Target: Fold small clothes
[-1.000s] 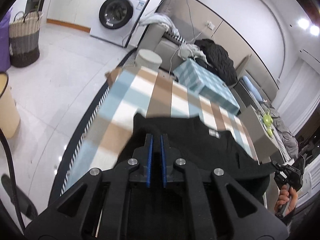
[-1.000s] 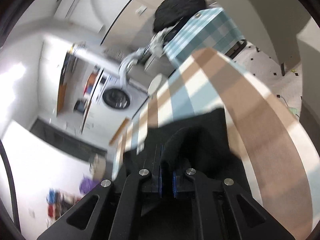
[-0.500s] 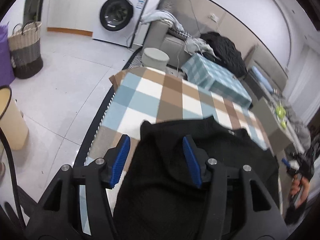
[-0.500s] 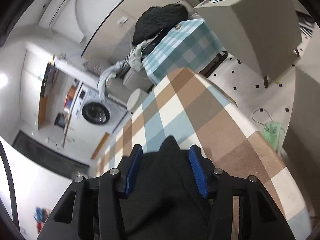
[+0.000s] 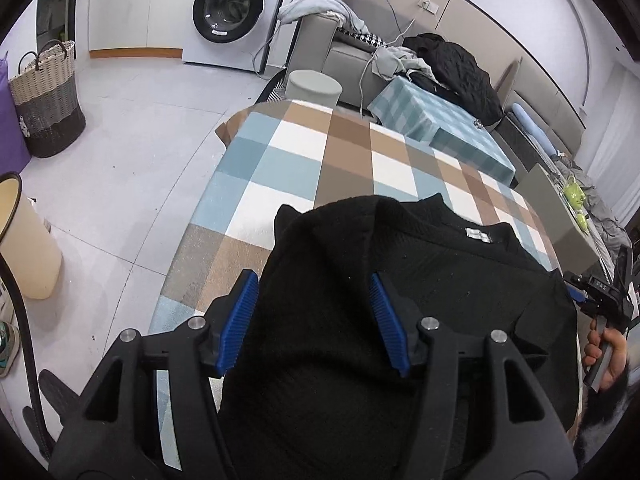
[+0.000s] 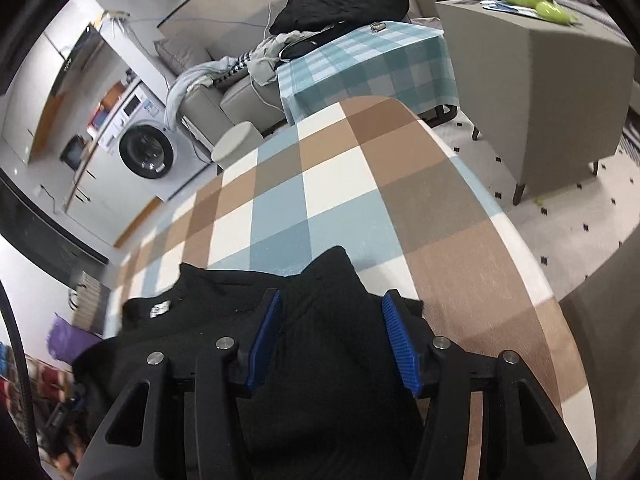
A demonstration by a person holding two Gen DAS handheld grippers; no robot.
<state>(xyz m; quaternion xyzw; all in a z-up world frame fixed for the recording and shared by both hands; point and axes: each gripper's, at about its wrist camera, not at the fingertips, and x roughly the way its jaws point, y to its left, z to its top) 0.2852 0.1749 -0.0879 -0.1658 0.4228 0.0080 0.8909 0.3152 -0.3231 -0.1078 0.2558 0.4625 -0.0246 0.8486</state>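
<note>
A black knit sweater [image 5: 440,280] lies on the table's checked cloth [image 5: 304,160], its white neck label [image 5: 478,235] facing up. My left gripper [image 5: 312,280] hovers over the sweater's left shoulder. Its jaws are opening, and a raised fold of black fabric sits between the blue pads [image 5: 244,312] without being pressed. In the right wrist view my right gripper [image 6: 333,296] stands over the other shoulder of the sweater [image 6: 224,292]. Its jaws are opening too, with loose fabric between them. A hand [image 5: 608,356] holding that gripper shows at the right edge.
Checked cloth [image 6: 328,184] lies bare beyond the sweater. Around the table stand a washing machine [image 5: 228,8], a woven basket [image 5: 48,96], a beige bin [image 5: 24,240], a grey stool [image 5: 314,86], a teal-checked side table [image 5: 440,124] and a grey cabinet [image 6: 540,80].
Both grippers were shut on the black fabric a second ago and have since opened, letting it go. Both also sank toward the table, and the sweater settled flat.
</note>
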